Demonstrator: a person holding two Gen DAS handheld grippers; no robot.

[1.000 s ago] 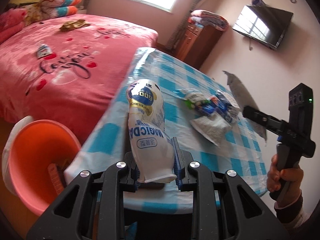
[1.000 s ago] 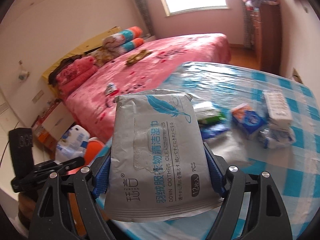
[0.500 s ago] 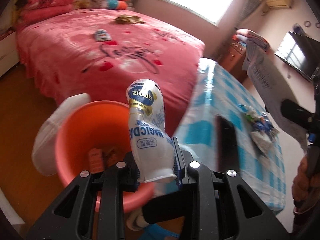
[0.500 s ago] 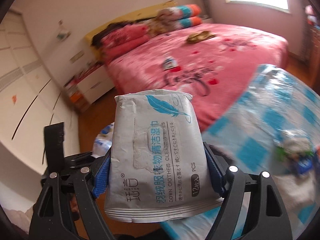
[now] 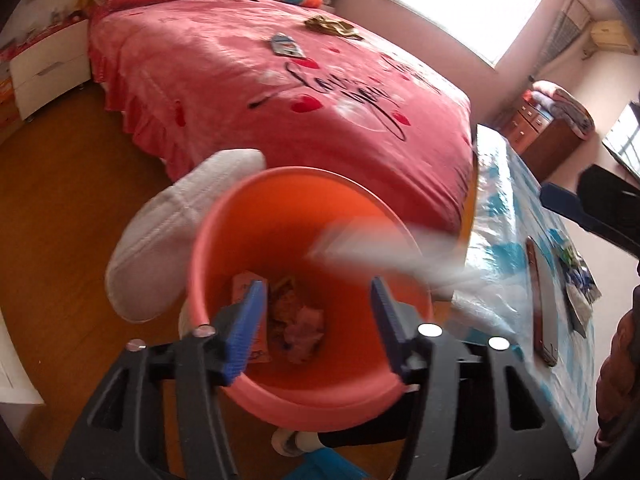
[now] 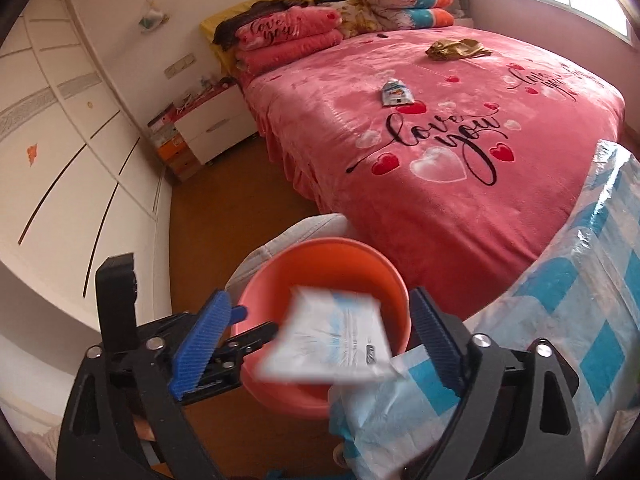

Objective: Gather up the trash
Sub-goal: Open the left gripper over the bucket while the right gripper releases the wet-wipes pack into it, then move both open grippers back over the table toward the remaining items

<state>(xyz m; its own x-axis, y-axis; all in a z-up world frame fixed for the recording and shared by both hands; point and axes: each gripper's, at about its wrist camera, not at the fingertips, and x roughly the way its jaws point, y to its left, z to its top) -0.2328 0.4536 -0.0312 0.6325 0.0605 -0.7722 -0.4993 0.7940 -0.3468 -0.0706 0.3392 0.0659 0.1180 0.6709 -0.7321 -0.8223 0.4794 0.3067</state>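
An orange bucket [image 5: 320, 392] [image 6: 320, 256] stands on the floor beside the table, with crumpled wrappers [image 5: 298, 320] at its bottom. My left gripper [image 5: 316, 326] hangs over it, its jaws opening with nothing between them. It also shows in the right wrist view as the left gripper [image 6: 240, 340]. My right gripper [image 6: 316, 336] is over the bucket too, jaws opening. A grey-white wipes pack [image 6: 332, 340] is blurred between its blue pads [image 6: 202, 340], clear of both. In the left wrist view the pack [image 5: 380, 252] is a pale streak. I cannot make out the white bottle.
A white quilted cushion [image 5: 176, 232] leans behind the bucket. The pink bed [image 6: 460, 140] carries a small wrapper [image 6: 395, 93] and a gold cloth [image 6: 456, 49]. The blue-checked table [image 5: 504, 272] on the right holds a phone [image 5: 544, 300] and several wrappers [image 5: 578, 280]. Wooden floor lies to the left.
Both grippers swung from the table to above the orange bucket. The left one let go of the white bottle. The right one released the wipes pack, which is dropping.
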